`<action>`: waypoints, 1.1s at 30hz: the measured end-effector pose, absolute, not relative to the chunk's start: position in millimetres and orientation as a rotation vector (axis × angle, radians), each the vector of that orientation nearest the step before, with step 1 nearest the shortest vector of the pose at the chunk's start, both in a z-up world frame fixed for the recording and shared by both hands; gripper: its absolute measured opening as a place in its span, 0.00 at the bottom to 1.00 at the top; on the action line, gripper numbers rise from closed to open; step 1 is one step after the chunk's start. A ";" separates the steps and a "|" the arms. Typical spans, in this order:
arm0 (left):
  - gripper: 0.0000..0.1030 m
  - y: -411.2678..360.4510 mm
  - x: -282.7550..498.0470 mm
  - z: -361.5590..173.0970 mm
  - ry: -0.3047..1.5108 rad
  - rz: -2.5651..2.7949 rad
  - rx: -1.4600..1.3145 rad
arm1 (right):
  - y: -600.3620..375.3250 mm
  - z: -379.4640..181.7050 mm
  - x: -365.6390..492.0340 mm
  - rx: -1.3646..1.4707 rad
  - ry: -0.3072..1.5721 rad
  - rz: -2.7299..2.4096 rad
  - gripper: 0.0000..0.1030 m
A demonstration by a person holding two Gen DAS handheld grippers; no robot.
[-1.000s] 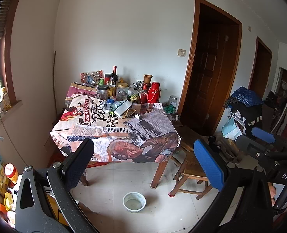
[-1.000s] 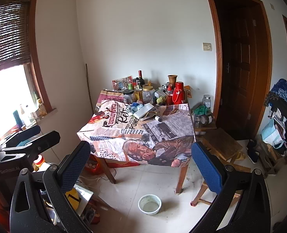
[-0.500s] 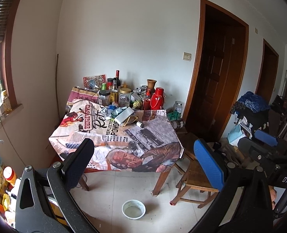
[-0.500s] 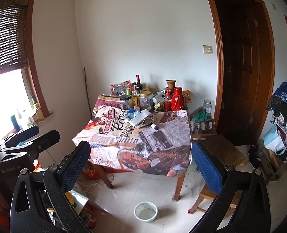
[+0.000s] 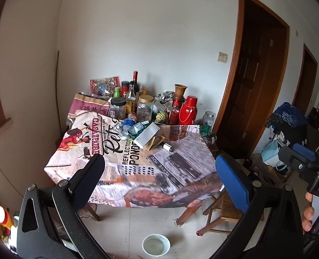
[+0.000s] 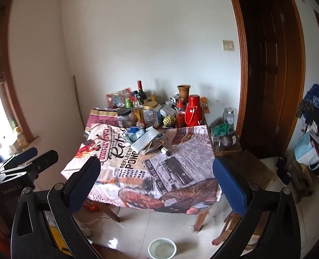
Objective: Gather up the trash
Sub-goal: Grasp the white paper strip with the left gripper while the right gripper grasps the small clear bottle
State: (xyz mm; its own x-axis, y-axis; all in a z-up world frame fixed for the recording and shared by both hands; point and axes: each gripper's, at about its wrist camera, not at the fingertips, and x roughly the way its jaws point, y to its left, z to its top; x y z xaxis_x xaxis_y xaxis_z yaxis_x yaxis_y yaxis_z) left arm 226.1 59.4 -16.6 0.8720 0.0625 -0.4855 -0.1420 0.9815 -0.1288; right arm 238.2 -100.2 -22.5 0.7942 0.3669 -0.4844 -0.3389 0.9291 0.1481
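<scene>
Left claw [image 5: 159, 179] and right claw [image 6: 157, 181]: both spread wide, holding nothing, raised in the air well apart from the worktop [image 5: 181, 166], which carries a printed cloth. Trash: flat white box [image 5: 147, 134], small white-and-black tube [image 5: 167, 146] and crumpled wrappers [image 5: 135, 127], mid-worktop, just before a row of bottles and jars [image 5: 135, 101]. Floor: white bowl [image 5: 156, 244], near the worktop legs.

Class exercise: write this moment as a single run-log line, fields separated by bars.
stage: approach | left gripper: open, empty | right gripper: open, empty | table: ahead, cluttered | white bowl: on floor | trash collected: none visible
</scene>
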 end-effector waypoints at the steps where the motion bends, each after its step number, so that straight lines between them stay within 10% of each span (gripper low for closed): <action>1: 1.00 71.2 240.8 -16.0 0.508 0.093 -0.169 | -95.2 -22.3 246.0 0.059 0.538 0.376 1.00; 26: 1.00 131.5 497.3 -144.6 0.864 0.062 -0.098 | -27.6 -145.4 484.3 -0.098 0.939 0.401 1.00; 33: 0.85 129.2 576.1 -214.0 1.054 0.151 -0.100 | -20.2 -194.0 556.6 -0.177 1.072 0.504 1.00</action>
